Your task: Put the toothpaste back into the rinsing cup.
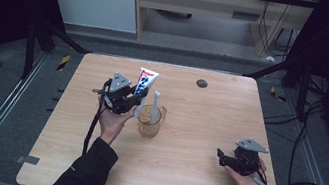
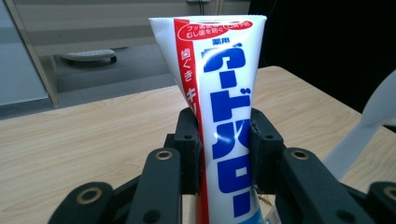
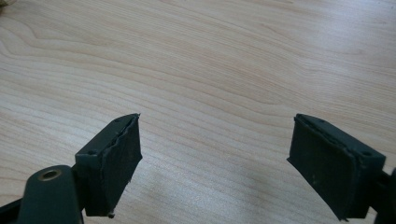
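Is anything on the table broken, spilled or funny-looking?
Nothing looks broken or spilled. The left gripper holds the toothpaste tube up beside the glass cup, where a white toothbrush stands. The right gripper is open over the bare table.

Left gripper (image 1: 137,99) clamped, right gripper (image 1: 219,156) agape

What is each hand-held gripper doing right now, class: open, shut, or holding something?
Left hand-held gripper: shut on the toothpaste tube, held upright beside the glass cup.
Right hand-held gripper: open, holding nothing, above the table.
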The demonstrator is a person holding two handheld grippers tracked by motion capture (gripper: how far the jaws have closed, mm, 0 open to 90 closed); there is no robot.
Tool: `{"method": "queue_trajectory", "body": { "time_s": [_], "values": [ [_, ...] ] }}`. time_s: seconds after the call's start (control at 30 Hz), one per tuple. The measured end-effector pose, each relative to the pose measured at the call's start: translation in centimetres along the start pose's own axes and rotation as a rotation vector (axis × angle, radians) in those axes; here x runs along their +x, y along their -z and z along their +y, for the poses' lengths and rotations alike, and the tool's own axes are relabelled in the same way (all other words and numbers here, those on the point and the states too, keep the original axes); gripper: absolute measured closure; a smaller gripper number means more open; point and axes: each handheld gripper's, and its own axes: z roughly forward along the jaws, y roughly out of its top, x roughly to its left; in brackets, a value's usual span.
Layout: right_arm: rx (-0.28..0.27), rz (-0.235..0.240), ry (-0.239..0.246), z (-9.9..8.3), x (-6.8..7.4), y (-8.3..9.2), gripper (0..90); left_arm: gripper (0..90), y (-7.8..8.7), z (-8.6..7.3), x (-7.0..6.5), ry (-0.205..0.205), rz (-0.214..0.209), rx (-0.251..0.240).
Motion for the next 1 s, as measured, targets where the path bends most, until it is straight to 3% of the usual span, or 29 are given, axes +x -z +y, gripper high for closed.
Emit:
{"method": "queue_trajectory", "body": {
  "time_s": [0.37, 1.0],
  "values": [
    [-0.005, -0.003, 0.003, 0.0, 0.0, 0.0, 16.8, 68.6, -1.6, -0.3, -0.9, 0.004, -0.027, -0.033],
    [0.000, 0.003, 0.011, -0.1, 0.1, -0.1, 16.8, 68.4, -3.2, -1.7, -1.2, 0.008, -0.024, -0.042]
  ]
}}
